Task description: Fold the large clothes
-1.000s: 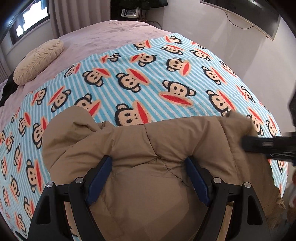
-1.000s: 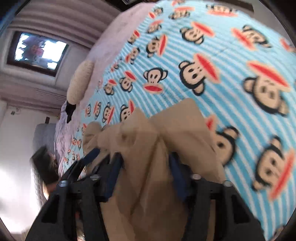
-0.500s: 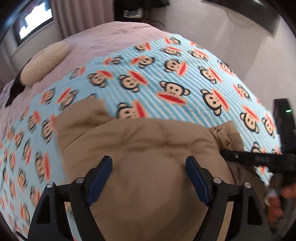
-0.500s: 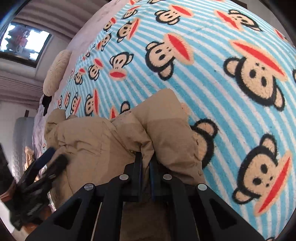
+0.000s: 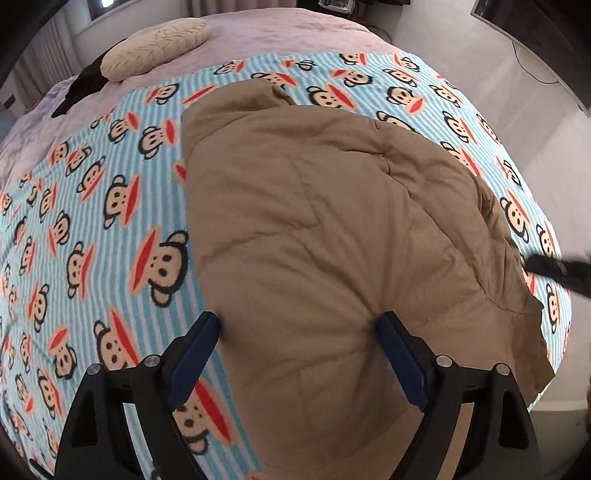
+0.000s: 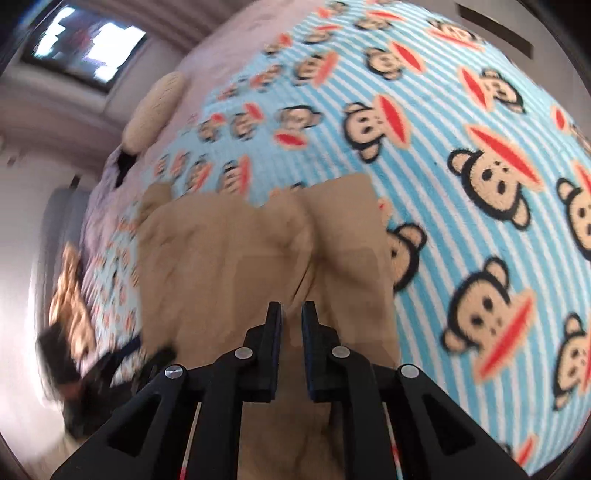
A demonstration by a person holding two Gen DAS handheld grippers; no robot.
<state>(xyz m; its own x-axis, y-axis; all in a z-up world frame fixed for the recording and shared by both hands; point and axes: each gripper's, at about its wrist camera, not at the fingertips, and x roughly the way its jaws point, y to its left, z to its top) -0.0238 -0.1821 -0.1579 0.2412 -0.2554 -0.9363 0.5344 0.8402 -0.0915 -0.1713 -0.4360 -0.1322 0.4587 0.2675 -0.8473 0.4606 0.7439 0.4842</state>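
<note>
A large tan padded jacket (image 5: 325,229) lies spread on a bed covered by a blue striped monkey-print blanket (image 5: 103,206). My left gripper (image 5: 299,332) is open, its blue pads on either side of the jacket's near edge. In the right wrist view the jacket (image 6: 229,266) lies ahead. My right gripper (image 6: 291,314) is nearly shut with a narrow gap, and a fold of the tan fabric sits between its fingers. The right gripper also shows at the right edge of the left wrist view (image 5: 554,267).
A cream pillow (image 5: 155,48) and a dark item (image 5: 79,88) lie on the pink sheet (image 5: 280,33) at the bed's far end. A wall-mounted screen (image 5: 535,44) hangs at right. The bed's edge runs close on the right.
The jacket has been drawn out and now lies flatter and further up the bed. My right gripper's fingers have parted slightly from their tight close.
</note>
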